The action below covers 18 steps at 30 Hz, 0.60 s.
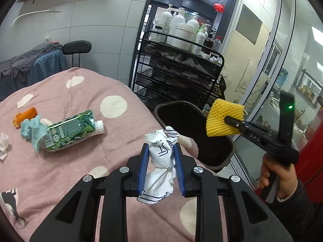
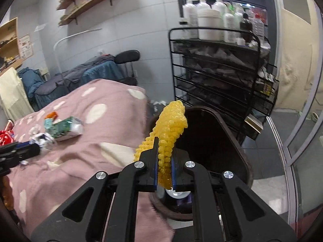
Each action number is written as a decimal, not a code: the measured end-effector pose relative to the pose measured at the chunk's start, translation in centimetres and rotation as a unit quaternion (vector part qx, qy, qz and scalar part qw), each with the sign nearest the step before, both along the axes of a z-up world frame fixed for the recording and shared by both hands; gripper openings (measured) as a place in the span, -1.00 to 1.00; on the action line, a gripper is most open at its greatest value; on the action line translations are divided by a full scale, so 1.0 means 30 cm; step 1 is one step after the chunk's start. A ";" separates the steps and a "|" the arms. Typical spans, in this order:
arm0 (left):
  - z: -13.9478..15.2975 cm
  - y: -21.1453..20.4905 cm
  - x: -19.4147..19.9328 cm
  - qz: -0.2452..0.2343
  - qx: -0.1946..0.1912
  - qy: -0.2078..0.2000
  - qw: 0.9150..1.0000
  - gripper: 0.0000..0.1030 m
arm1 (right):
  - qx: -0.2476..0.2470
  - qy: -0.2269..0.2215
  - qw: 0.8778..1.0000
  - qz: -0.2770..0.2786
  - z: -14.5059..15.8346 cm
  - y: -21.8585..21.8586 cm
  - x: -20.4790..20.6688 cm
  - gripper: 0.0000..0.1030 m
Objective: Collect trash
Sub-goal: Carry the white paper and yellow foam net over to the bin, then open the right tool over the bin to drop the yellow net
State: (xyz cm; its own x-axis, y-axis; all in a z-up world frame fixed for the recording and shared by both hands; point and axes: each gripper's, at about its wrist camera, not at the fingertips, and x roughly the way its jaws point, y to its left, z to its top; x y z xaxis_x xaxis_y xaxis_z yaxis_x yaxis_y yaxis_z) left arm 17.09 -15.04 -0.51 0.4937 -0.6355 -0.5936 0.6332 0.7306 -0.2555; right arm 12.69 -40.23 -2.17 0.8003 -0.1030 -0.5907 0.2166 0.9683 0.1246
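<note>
My left gripper (image 1: 160,151) is shut on a crumpled white paper wrapper (image 1: 161,161) and holds it above the pink blanket's right edge. My right gripper (image 2: 164,151) is shut on a yellow foam fruit net (image 2: 170,129) and holds it over the open dark trash bin (image 2: 232,141). The net (image 1: 223,120) and the bin (image 1: 227,160) also show in the left wrist view. A green drink carton (image 1: 70,129), a teal tissue (image 1: 32,130), an orange peel (image 1: 25,117) and a white tissue (image 1: 4,142) lie on the blanket.
The pink dotted blanket (image 1: 80,92) covers a bed. A black wire rack (image 1: 177,74) with white bottles (image 1: 181,30) stands behind the bin. Glass doors (image 1: 282,60) are at the right. A chair with clothes (image 1: 40,64) stands at the back left.
</note>
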 end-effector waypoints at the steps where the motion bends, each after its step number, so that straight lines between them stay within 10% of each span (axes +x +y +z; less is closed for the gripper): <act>1: 0.000 -0.010 0.002 -0.003 0.001 0.000 1.000 -0.51 | -0.001 0.008 1.000 -0.008 -0.023 -0.025 0.011 -0.80; 18: -0.024 -0.191 0.009 -0.056 0.028 -0.002 0.998 -0.50 | 0.009 0.109 0.993 -0.049 -0.280 -0.168 0.180 -0.61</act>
State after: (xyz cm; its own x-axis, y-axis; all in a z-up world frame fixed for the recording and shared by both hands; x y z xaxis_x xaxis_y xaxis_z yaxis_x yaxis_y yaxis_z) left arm 17.36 -20.78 -1.25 0.4238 -0.6530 -0.6277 0.7119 0.6686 -0.2149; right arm 18.10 -45.27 -10.56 0.6403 -0.1618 -0.7509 0.3334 0.9392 0.0820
